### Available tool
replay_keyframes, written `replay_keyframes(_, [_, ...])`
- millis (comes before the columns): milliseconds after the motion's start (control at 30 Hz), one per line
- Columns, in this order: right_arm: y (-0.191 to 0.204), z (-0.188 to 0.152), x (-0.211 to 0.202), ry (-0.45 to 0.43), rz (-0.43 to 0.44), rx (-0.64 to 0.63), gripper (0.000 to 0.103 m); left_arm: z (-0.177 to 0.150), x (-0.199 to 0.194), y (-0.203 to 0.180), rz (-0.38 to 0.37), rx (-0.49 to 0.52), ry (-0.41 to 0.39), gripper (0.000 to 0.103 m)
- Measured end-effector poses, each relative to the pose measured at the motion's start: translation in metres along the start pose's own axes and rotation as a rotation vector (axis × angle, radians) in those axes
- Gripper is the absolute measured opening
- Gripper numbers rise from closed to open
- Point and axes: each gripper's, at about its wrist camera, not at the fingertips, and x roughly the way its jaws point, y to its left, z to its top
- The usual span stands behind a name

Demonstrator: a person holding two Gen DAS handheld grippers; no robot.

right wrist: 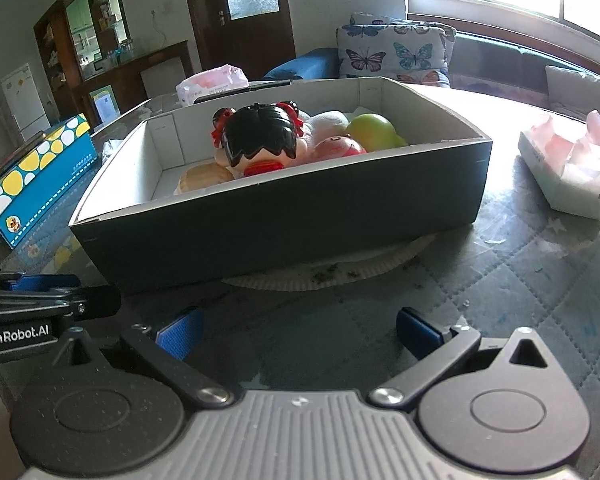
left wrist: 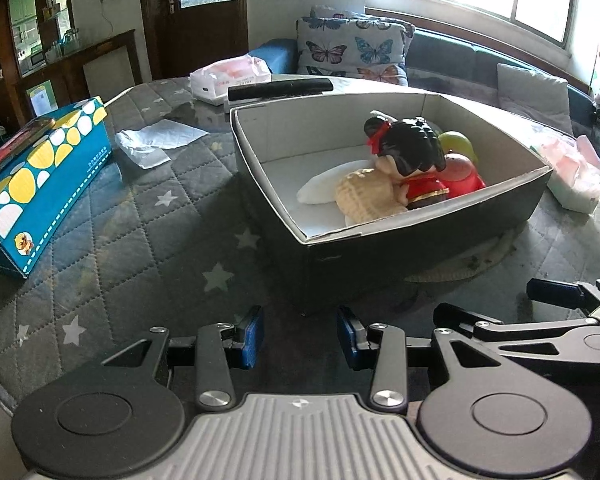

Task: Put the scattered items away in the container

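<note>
I hold two tools low over the quilted counter (left wrist: 148,240), just short of the container (left wrist: 380,248). My left tool (left wrist: 300,340) stands released, its two blue pads apart with nothing between them. My right tool (right wrist: 296,334) is spread wider and is equally empty; in the left wrist view it shows to the right of the left one.

The container, one dark open box with a pale lining, sits on a flat round mat (right wrist: 328,272). Inside it I count five things, bunched toward its right end as the left wrist view shows it: one doll (left wrist: 414,160) with black hair and a red dress, one woven cream piece (left wrist: 366,196) touching the doll, one white oval (left wrist: 328,188) behind that, one red rounded toy (left wrist: 462,176) and one green rounded one (left wrist: 456,142) beyond the doll.

Left of the container lie one blue carton (left wrist: 40,184) with yellow and white spots and one crumpled white paper (left wrist: 156,144). Right of it lies one tissue pack (right wrist: 572,176), pink and white. Beyond its far wall are one black bar-shaped object (left wrist: 280,87) and a second pink pack (left wrist: 232,76). Farthest back, two butterfly cushions (left wrist: 352,48) stand on a blue sofa.
</note>
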Motion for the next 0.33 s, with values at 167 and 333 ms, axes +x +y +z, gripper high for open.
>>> replay_keyframes(167, [0.0003,0.0002,0.0012,0.0,0.0,-0.003,0.103,0.0009,0.002,-0.0004,-0.006,-0.005,0.005,0.042])
replay_keyframes(333, [0.0007,-0.0001,0.0011,-0.003,0.002,-0.001,0.103,0.0013,0.0026,0.0021,-0.007,-0.02,-0.007,0.039])
